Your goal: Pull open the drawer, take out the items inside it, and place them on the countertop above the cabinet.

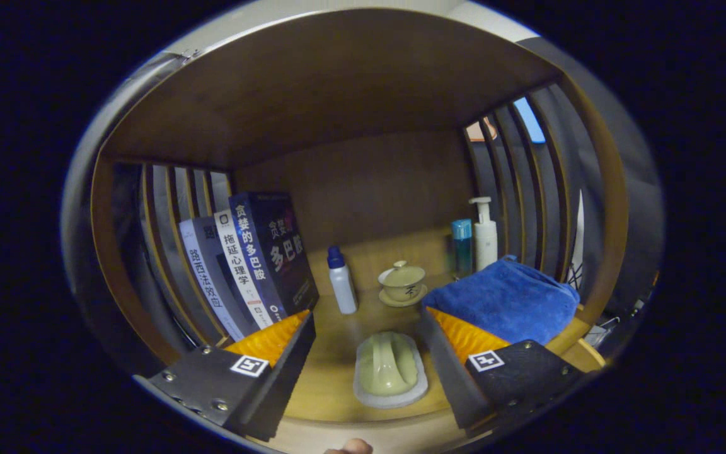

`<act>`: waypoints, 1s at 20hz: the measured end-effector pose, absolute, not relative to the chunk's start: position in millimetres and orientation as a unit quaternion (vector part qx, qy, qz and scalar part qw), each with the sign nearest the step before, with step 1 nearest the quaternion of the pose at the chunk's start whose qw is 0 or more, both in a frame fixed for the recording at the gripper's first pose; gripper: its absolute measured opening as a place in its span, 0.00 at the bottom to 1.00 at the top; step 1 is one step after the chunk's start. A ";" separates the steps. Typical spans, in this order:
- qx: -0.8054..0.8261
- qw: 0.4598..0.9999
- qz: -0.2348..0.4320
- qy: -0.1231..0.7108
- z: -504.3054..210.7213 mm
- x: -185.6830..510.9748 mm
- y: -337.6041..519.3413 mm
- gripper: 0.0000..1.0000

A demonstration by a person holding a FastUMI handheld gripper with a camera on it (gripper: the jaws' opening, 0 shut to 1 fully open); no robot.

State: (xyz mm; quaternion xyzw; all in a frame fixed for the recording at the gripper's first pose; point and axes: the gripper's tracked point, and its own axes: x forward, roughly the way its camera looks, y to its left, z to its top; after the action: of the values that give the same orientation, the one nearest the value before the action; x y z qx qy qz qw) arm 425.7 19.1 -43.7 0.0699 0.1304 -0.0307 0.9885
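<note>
The gripper (pixel 369 353) is held wide open above the wooden shelf (pixel 331 384) of a slatted cabinet, its fingers spread apart and pressing on nothing. Between the fingers, near the shelf's front edge, a pale green dish (pixel 391 369) is seen lying on the wood, clear of both fingers. A fingertip (pixel 351 447) of a person is glimpsed just below the front edge.

Beyond the fingers, toward the middle of the shelf, a white bottle (pixel 341 281) with a blue cap is stood upright, and just beside it a lidded cup (pixel 403 282) is set on its saucer. Along the left side, several books (pixel 256 258) are leaned against the slatted wall, their lower ends close to the left finger. At the right side, a folded blue towel (pixel 507 299) is laid, touching or nearly touching the right finger. Behind the towel, in the back right corner, a teal bottle (pixel 462 247) and a white pump bottle (pixel 484 234) are stood side by side.

No drawer can be made out.
</note>
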 end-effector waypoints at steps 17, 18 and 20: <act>0.014 1.000 -0.009 0.012 -38.6 340.7 27.0 0.99; 0.015 1.000 -0.008 0.018 -47.2 340.0 26.9 0.99; 0.006 1.000 -0.005 0.016 -49.1 341.1 25.5 0.99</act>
State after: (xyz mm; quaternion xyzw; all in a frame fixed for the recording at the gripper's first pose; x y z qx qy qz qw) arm 341.1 25.5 -49.1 0.0061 0.0159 -0.0049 0.9998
